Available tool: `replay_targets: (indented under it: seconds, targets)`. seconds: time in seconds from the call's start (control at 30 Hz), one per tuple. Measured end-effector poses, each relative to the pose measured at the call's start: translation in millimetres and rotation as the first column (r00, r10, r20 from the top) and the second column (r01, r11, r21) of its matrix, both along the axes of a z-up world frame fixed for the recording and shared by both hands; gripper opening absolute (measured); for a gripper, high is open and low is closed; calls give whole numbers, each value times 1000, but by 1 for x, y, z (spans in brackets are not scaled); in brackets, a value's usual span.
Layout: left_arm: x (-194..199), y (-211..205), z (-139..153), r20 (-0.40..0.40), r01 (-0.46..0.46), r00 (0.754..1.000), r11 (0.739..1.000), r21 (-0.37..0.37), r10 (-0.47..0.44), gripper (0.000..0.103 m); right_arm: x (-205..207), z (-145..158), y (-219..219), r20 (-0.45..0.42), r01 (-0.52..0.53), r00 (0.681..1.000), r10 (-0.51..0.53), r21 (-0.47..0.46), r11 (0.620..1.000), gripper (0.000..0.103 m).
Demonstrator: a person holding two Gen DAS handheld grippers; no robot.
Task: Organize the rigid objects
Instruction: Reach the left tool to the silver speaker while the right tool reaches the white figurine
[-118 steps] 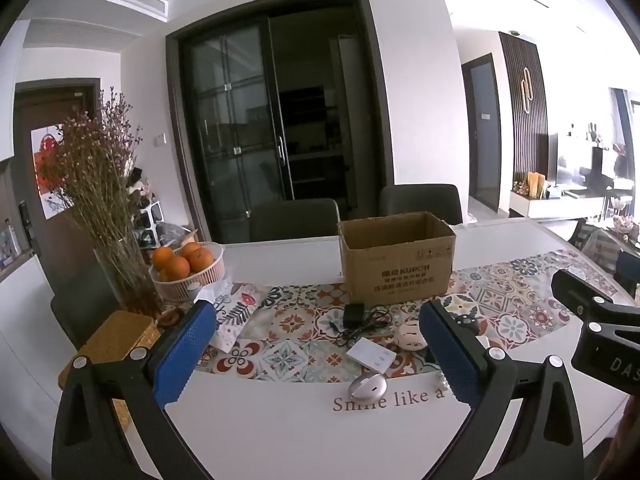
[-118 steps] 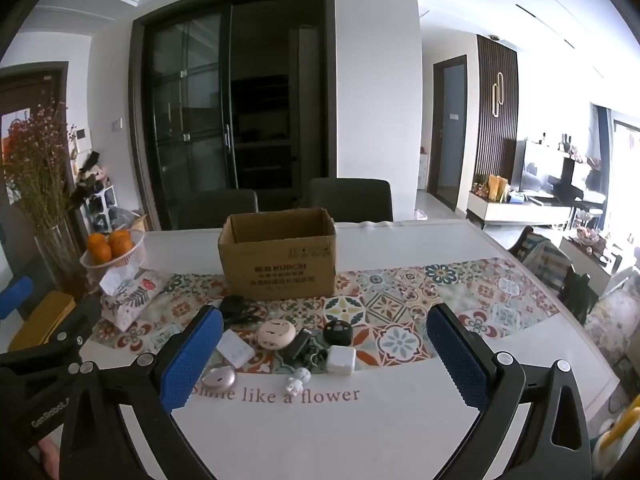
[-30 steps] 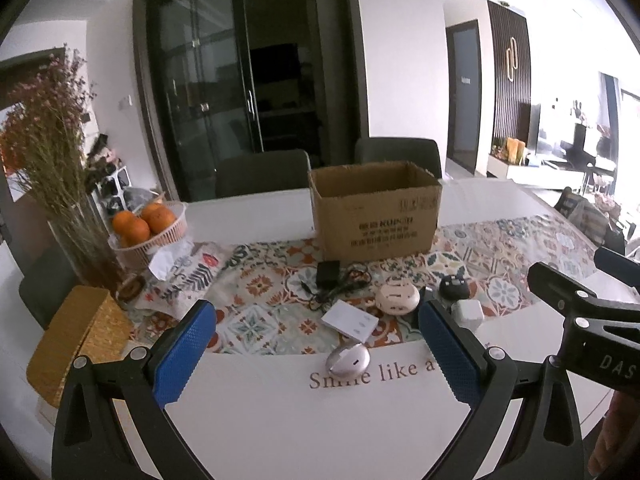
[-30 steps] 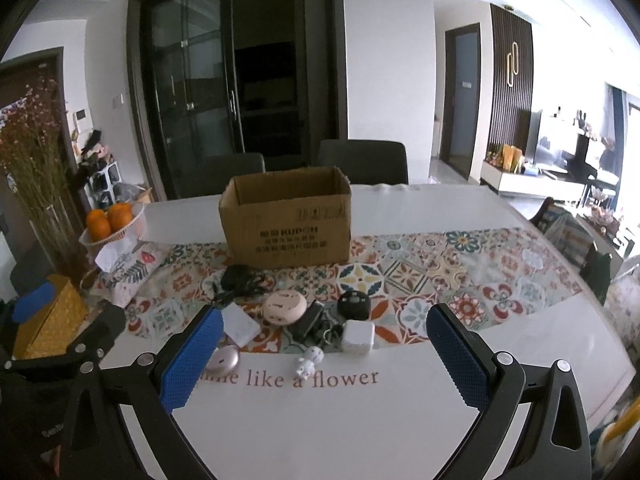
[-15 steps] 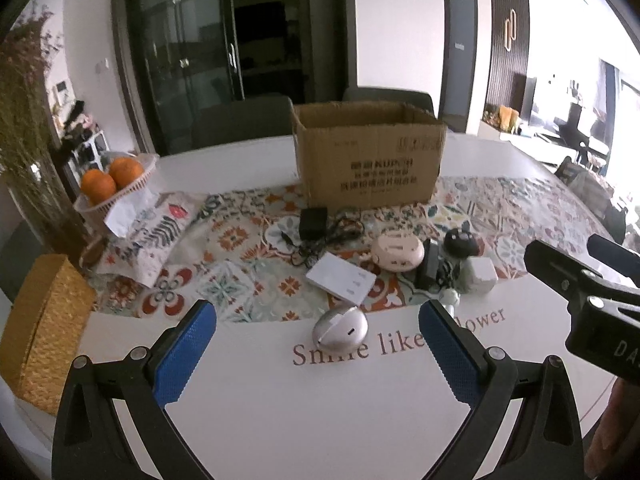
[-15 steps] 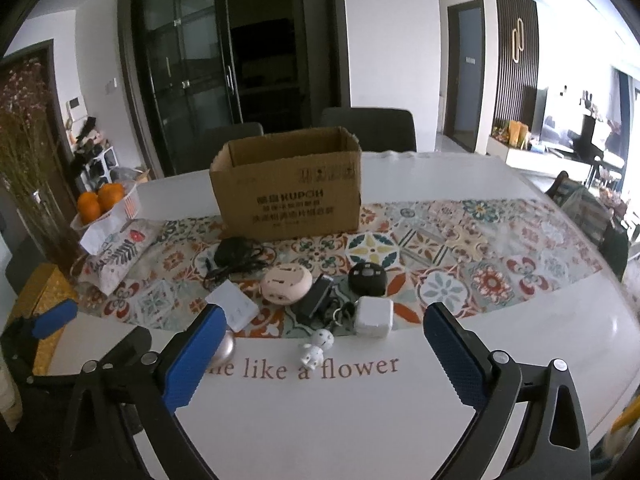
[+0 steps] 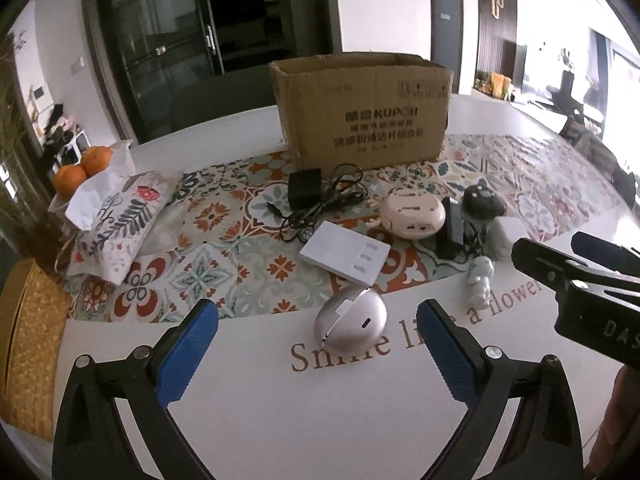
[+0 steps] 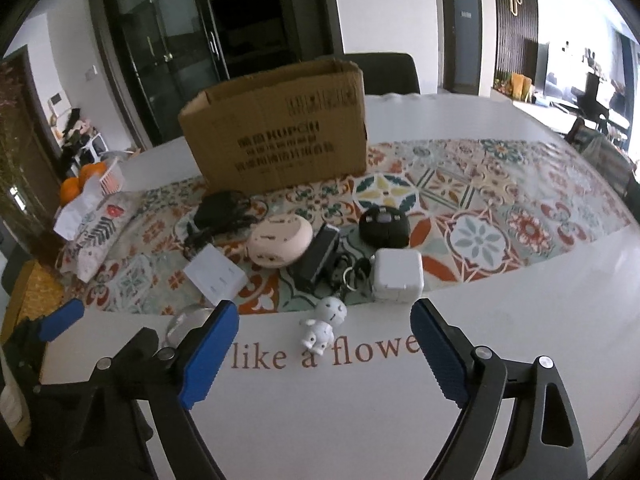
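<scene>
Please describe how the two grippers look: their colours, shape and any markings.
Both the left gripper and the right gripper have black frames with silver screws and two fingers with blue ribbed pads. White letters "DAS" mark the right gripper's side in the left view.

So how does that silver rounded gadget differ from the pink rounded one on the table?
The silver gadget has a metallic shine; the pink gadget is matte and pale.
The silver one lies on the white strip with the lettering, nearest the camera; the pink one sits further back on the patterned runner.
The silver one stands alone; the pink one lies right beside a black adapter.
Both are smooth, rounded shells, untouched by either gripper.
</scene>
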State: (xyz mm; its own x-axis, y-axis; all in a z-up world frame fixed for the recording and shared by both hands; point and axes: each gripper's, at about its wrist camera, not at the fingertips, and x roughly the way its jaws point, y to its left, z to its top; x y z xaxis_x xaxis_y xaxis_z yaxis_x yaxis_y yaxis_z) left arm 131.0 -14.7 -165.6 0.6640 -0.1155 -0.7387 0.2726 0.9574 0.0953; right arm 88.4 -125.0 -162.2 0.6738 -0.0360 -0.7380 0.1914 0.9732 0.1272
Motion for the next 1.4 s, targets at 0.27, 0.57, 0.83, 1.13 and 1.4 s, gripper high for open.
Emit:
replay_targets:
  seconds: [0.27, 0.57, 0.83, 1.13, 1.4]
  targets:
    - [11, -5, -22, -32, 37, 999, 999, -7, -37, 97, 13, -21, -4, -35, 18, 999, -17, 33, 999, 77]
    - [23, -7, -47, -93, 67, 993, 998, -18, -68, 89, 29, -43, -3, -71, 18, 997, -14, 57, 998, 68]
    - [27, -9, -56, -103, 87, 991, 996, -17, -88, 85, 40, -59, -5, -89, 17, 996, -10, 84, 996, 60]
    - [37, -13, -65, -118, 93, 988, 995, -32, -96, 78, 48, -68, -10, -93, 38, 995, -26, 123, 992, 52]
    - [41, -14, -72, -141, 90, 985, 995, -42, -95, 67, 51, -76, -13, -113, 54, 993, -38, 144, 988, 44]
